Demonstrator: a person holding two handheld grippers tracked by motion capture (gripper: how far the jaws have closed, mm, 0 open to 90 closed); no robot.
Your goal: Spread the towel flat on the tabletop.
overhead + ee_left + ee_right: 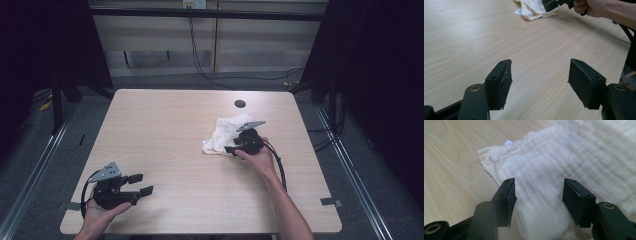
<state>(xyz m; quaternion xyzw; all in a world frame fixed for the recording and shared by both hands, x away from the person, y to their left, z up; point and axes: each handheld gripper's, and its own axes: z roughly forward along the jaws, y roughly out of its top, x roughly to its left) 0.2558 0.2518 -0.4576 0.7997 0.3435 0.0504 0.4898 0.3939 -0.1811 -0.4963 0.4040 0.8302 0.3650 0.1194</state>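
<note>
The cloth (pixel 564 170) is off-white and crumpled, its weave ribbed in fine parallel lines, with folds bunched along the near edge. It lies on the wooden table (pixel 170 130) directly ahead of and beneath the right gripper (pixel 537 195), whose jaws stand wide apart with the cloth showing between them; whether the pads actually touch the fabric cannot be told. From the high view the right gripper (pixel 239 145) sits at the cloth's (pixel 222 132) near right edge, held by the right hand (pixel 260 157). A small white tag (pixel 509 142) pokes out at the cloth's far corner, beyond the left jaw; no writing on it can be read. The left gripper (pixel 540 77) is well apart from the cloth (pixel 531 10), which lies far ahead of it. Its jaws are spread wide over bare table, holding nothing.
</note>
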